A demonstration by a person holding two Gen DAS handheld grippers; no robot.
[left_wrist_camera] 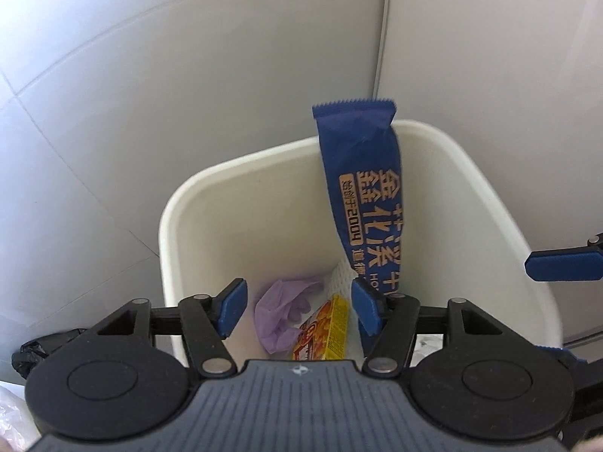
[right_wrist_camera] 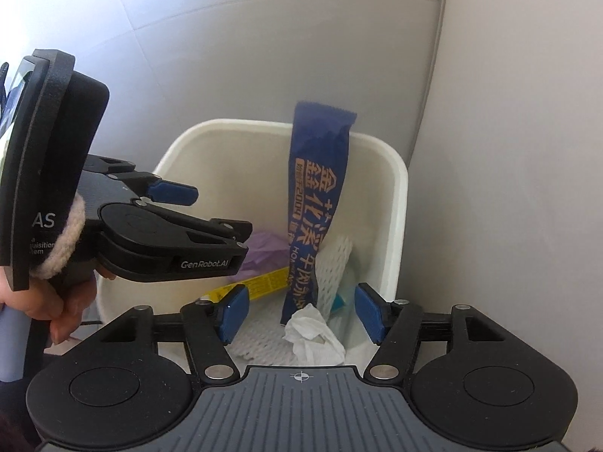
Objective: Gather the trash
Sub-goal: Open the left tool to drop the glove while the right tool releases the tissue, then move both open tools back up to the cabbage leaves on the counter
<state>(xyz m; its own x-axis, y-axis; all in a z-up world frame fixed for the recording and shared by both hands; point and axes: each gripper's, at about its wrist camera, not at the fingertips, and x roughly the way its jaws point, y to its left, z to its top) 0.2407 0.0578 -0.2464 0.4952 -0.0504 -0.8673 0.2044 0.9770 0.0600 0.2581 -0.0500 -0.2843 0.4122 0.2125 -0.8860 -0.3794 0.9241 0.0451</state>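
Note:
A white trash bin [left_wrist_camera: 177,203] [right_wrist_camera: 399,188] stands on the floor against a wall. A long blue snack wrapper [left_wrist_camera: 358,173] [right_wrist_camera: 316,188] stands upright in it, leaning on the far rim. Inside lie a purple glove [left_wrist_camera: 279,312] [right_wrist_camera: 267,248], a yellow box [left_wrist_camera: 324,335] [right_wrist_camera: 264,282], white foam netting [right_wrist_camera: 335,263] and a crumpled white tissue [right_wrist_camera: 312,335]. My left gripper [left_wrist_camera: 297,309] is open and empty above the bin's near side; it also shows in the right wrist view [right_wrist_camera: 211,211]. My right gripper [right_wrist_camera: 301,314] is open and empty above the bin.
Grey floor tiles lie left of the bin. A wall corner with a white strip [left_wrist_camera: 384,30] rises behind the bin. A black bag [left_wrist_camera: 37,350] lies at the lower left. One finger of the right gripper [left_wrist_camera: 561,263] shows at the right edge.

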